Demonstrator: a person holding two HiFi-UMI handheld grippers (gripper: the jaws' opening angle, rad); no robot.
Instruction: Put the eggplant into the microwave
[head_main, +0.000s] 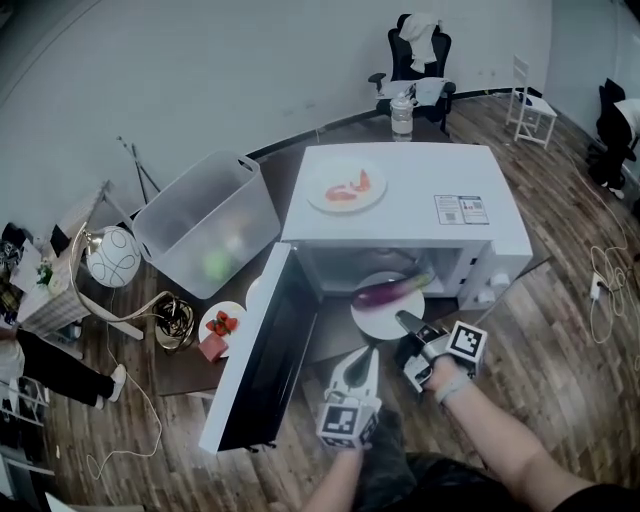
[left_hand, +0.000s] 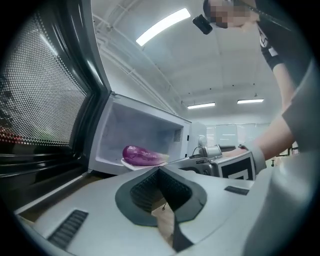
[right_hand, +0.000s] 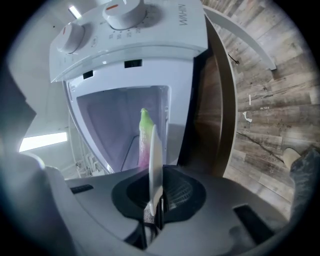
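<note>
A purple eggplant (head_main: 390, 291) with a green stem lies on a white plate (head_main: 372, 312) at the mouth of the white microwave (head_main: 400, 200). The microwave's door (head_main: 265, 350) stands wide open to the left. My right gripper (head_main: 405, 322) is shut on the plate's near rim. In the right gripper view the plate (right_hand: 155, 160) runs edge-on between the jaws, and the eggplant (right_hand: 144, 135) is behind it inside the cavity. My left gripper (head_main: 368, 352) hangs just in front of the opening, shut and with nothing in it. In the left gripper view the eggplant (left_hand: 140, 155) is ahead of it.
On top of the microwave sits a plate of red food (head_main: 346, 187). A clear plastic bin (head_main: 205, 225) and a small plate of strawberries (head_main: 221, 323) stand left of the door. A bottle (head_main: 402, 115) and an office chair (head_main: 415, 60) are behind. Cables lie on the wooden floor.
</note>
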